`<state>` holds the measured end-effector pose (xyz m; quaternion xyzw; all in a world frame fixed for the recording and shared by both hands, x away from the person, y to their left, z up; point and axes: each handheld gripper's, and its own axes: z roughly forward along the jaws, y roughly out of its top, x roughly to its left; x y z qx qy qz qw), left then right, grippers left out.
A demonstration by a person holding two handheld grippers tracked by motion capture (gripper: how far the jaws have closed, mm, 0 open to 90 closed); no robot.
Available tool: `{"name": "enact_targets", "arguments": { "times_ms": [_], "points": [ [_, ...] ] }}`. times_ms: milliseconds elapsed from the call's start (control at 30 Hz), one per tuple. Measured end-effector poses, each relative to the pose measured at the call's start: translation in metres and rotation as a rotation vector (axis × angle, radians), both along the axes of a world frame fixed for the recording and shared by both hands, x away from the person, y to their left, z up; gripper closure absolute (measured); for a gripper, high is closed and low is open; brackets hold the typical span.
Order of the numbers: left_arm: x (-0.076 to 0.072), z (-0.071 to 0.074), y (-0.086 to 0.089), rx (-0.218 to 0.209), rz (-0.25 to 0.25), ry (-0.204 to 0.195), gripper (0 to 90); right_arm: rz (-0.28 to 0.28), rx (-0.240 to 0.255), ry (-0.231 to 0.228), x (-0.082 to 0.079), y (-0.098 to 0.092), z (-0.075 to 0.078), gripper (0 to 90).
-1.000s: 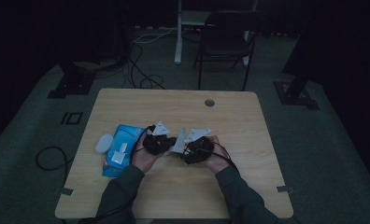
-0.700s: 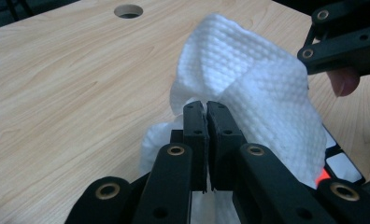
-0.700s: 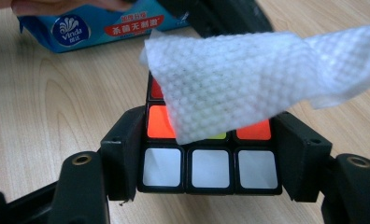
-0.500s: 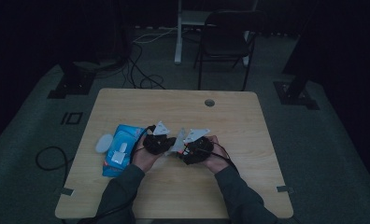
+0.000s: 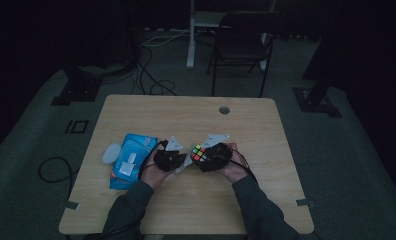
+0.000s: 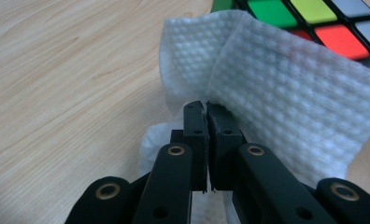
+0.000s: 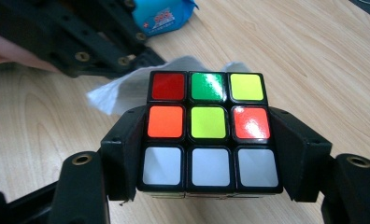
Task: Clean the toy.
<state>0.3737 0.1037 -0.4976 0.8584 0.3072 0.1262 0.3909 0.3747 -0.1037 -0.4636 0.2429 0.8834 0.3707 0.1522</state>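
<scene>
**While the cube sits clamped on the right, the wipe comes at it from the left**

Since the right gripper [image 7: 206, 140] has its jaws pressed on both sides of the puzzle cube [image 7: 209, 128], held just above the table [image 5: 266, 125], the cube is going nowhere. The left gripper [image 6: 206, 112] is pinched fully closed on a white wet wipe [image 6: 286, 93], whose free edge drapes just beside the cube's coloured face, maybe touching. So my guess is the left hand does the wiping. The blue wipe pack [image 5: 133, 160] lies flat beyond the left hand, flap looks open, contents can't tell.
</scene>
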Motion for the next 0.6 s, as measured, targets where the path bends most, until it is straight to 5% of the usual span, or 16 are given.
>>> {"name": "enact_targets", "arguments": {
  "times_ms": [433, 600],
  "points": [
    [-0.023, 0.013, -0.004, -0.024, -0.054, -0.047, 88.3, -0.047, -0.01, 0.002, 0.004, -0.002, -0.004, 34.3],
    [-0.025, 0.007, -0.011, -0.011, -0.09, -0.039, 88.3, -0.046, -0.002, -0.004, 0.005, -0.001, -0.002, 34.3]
  ]
}}
